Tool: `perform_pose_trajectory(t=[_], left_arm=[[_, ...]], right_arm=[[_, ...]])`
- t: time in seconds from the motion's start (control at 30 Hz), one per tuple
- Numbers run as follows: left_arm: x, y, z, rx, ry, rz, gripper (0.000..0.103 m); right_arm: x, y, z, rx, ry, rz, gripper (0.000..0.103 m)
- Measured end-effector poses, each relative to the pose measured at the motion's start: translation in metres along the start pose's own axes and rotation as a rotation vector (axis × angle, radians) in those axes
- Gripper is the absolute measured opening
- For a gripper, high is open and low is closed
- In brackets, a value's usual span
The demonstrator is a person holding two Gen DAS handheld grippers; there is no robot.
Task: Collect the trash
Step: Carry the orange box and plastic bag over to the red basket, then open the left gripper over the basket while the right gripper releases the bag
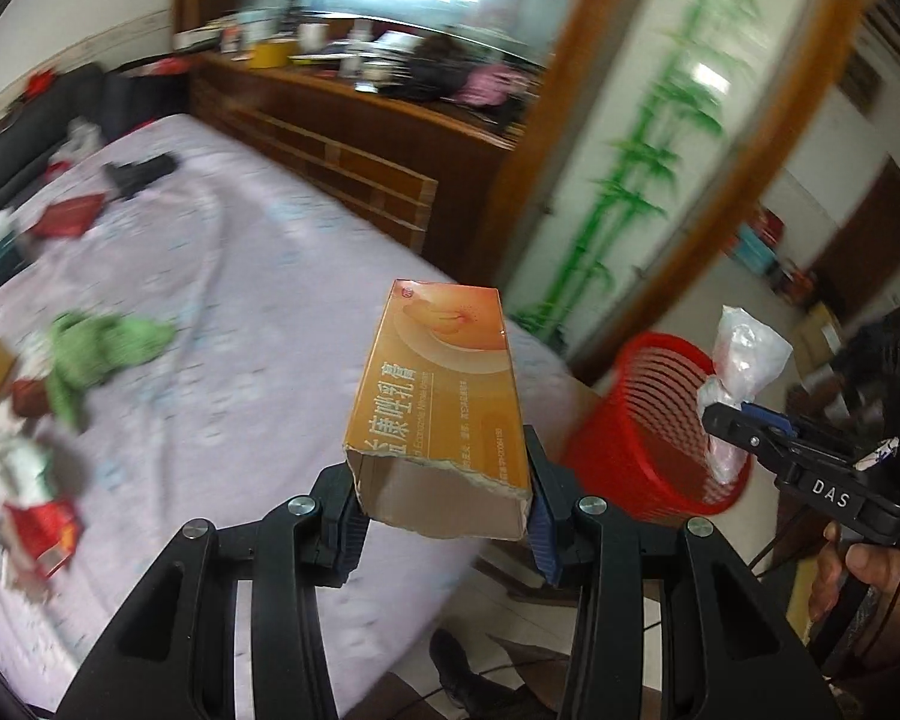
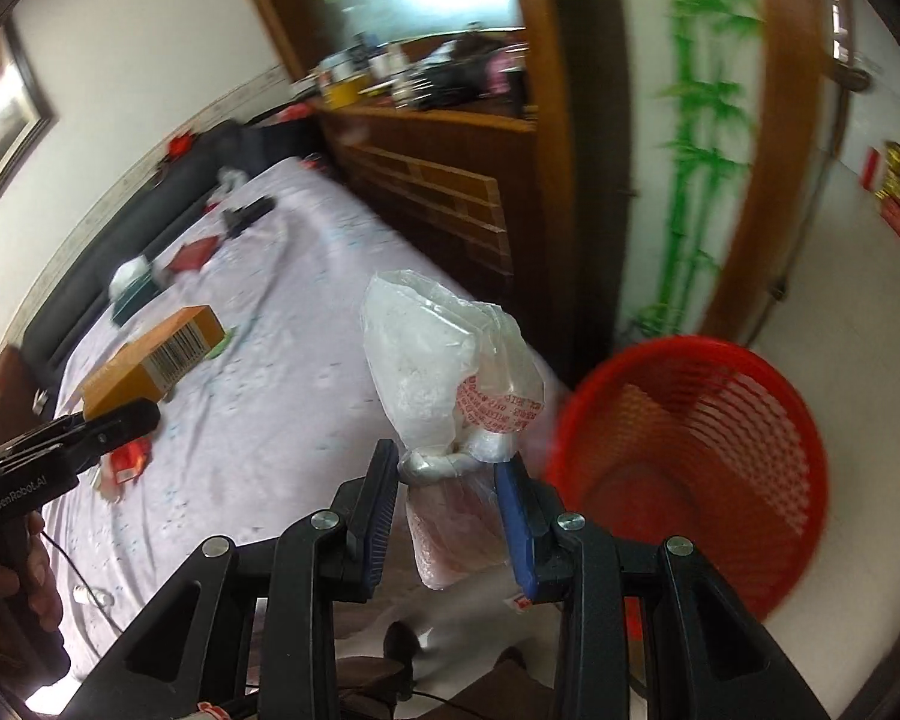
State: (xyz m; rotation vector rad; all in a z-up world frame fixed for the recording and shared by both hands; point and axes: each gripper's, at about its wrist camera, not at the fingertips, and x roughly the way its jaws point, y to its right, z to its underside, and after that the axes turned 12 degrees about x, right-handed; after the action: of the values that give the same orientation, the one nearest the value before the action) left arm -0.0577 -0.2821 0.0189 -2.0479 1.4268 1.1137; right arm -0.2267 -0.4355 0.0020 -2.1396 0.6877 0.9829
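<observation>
Likely trouble: both loads are light and could miss the red mesh wastebasket [image 2: 696, 468] if let go before they are over its mouth. Plastic bag [image 2: 444, 372] is pinched only at its knotted neck, so it may slip or swing. Left gripper [image 1: 441, 513], partly closed, grasps the torn end of the orange medicine box [image 1: 441, 396] above the bed [image 1: 258, 276] edge. Right gripper [image 2: 447, 501], narrowly closed, clamps the bag beside the basket.
</observation>
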Motion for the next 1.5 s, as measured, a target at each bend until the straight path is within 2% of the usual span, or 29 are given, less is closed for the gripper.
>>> perform_pose_trajectory(t=[0.37, 0.53, 0.67, 0.7, 0.73, 0.77, 0.8, 0.83, 0.87, 0.97, 1.17, 1.27, 1.5], left_arm=[[0.074, 0.11, -0.04, 0.217, -0.091, 0.192, 0.042], [0.105, 0.147, -0.042, 0.285, -0.147, 0.225, 0.043], [0.122, 0.163, -0.042, 0.301, -0.179, 0.236, 0.043], [0.126, 0.165, -0.043, 0.296, -0.185, 0.238, 0.046], [0.129, 0.166, -0.043, 0.291, -0.193, 0.24, 0.055], [0.13, 0.167, -0.042, 0.289, -0.194, 0.238, 0.061], [0.132, 0.167, -0.042, 0.287, -0.194, 0.232, 0.071], [0.131, 0.167, -0.042, 0.285, -0.191, 0.222, 0.076], [0.132, 0.167, -0.042, 0.283, -0.19, 0.218, 0.077], [0.129, 0.161, -0.04, 0.266, -0.187, 0.207, 0.077], [0.107, 0.128, -0.024, 0.167, -0.152, 0.159, 0.08], [0.091, 0.102, -0.01, 0.099, -0.131, 0.1, 0.092], [0.049, 0.028, 0.036, -0.09, -0.119, -0.066, 0.095]], right_arm=[[-0.041, 0.101, 0.005, 0.211, 0.073, 0.142, 0.035], [-0.047, 0.132, 0.007, 0.281, 0.076, 0.144, 0.035], [-0.048, 0.142, 0.005, 0.308, 0.085, 0.132, 0.037], [-0.047, 0.144, 0.004, 0.318, 0.082, 0.126, 0.037], [-0.047, 0.145, 0.005, 0.325, 0.082, 0.122, 0.037], [-0.047, 0.147, 0.004, 0.334, 0.083, 0.111, 0.045], [-0.047, 0.15, 0.003, 0.341, 0.083, 0.104, 0.053], [-0.047, 0.151, 0.003, 0.343, 0.087, 0.107, 0.064], [-0.044, 0.148, 0.0, 0.343, 0.092, 0.113, 0.069], [-0.047, 0.149, 0.0, 0.332, 0.103, 0.125, 0.069], [-0.048, 0.134, -0.001, 0.277, 0.108, 0.126, 0.071], [-0.04, 0.117, -0.003, 0.226, 0.096, 0.103, 0.077], [-0.006, 0.058, -0.01, 0.079, 0.038, 0.014, 0.086]])
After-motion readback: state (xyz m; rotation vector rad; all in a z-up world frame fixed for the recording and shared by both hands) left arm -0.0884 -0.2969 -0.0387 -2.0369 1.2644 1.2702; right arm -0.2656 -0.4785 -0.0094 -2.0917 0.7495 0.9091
